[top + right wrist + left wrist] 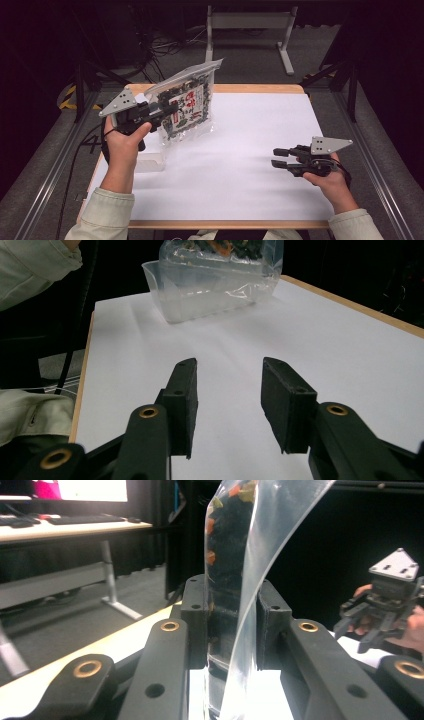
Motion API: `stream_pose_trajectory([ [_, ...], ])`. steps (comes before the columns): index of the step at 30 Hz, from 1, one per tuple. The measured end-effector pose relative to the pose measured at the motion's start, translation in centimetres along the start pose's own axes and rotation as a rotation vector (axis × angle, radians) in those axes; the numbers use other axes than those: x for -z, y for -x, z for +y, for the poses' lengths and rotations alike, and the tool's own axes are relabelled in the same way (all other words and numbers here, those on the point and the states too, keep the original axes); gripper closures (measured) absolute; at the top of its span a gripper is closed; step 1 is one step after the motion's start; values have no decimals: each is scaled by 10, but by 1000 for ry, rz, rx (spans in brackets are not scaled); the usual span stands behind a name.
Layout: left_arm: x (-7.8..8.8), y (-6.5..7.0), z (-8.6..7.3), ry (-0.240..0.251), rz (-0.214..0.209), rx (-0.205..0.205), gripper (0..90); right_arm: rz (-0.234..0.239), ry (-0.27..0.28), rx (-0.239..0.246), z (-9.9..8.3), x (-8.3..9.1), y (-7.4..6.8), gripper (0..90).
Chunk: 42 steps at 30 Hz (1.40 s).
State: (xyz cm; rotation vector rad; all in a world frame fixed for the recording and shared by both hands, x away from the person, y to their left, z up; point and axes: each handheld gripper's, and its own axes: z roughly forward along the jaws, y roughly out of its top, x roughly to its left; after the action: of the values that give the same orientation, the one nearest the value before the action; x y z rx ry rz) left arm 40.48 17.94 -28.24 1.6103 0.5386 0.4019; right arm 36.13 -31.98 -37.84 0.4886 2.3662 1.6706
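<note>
A clear snack bag (187,107) is held upright at about 11 o'clock on the white table (225,170), its side edge pinched between the jaws of the left gripper (159,111); in the left gripper view the film (240,605) is seen clamped between the two pads. The right gripper (278,156) is held at about 4 o'clock, well apart from the bag, with its jaws spread and nothing between them.

A slip is judged the main risk: only thin, slick film is gripped, and the weight of the contents could drag it out or tip the bag. The film could also be torn by a sharp tug.

The bag is filled with dark mixed pieces, some orange. A clear plastic container (180,295) sits just beside the bag's base; its contents cannot be made out.
</note>
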Motion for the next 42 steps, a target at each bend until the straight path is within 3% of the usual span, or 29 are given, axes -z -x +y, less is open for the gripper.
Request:
stream_pose_trajectory([
  [6, 13, -12, 3, 15, 15, 16, 726, -1, -6, 0, -2, 1, -1, 601],
  [16, 38, -33, 1, 59, 99, 30, 725, 7, -9, -4, -4, 1, -1, 607],
  [34, 76, -50, -7, 54, 190, 44, 726, 29, -17, 1, -3, -11, 1, 606],
  [42, 89, -60, -16, 77, 235, 41, 725, 27, -20, -2, -4, -11, 0, 602],
])
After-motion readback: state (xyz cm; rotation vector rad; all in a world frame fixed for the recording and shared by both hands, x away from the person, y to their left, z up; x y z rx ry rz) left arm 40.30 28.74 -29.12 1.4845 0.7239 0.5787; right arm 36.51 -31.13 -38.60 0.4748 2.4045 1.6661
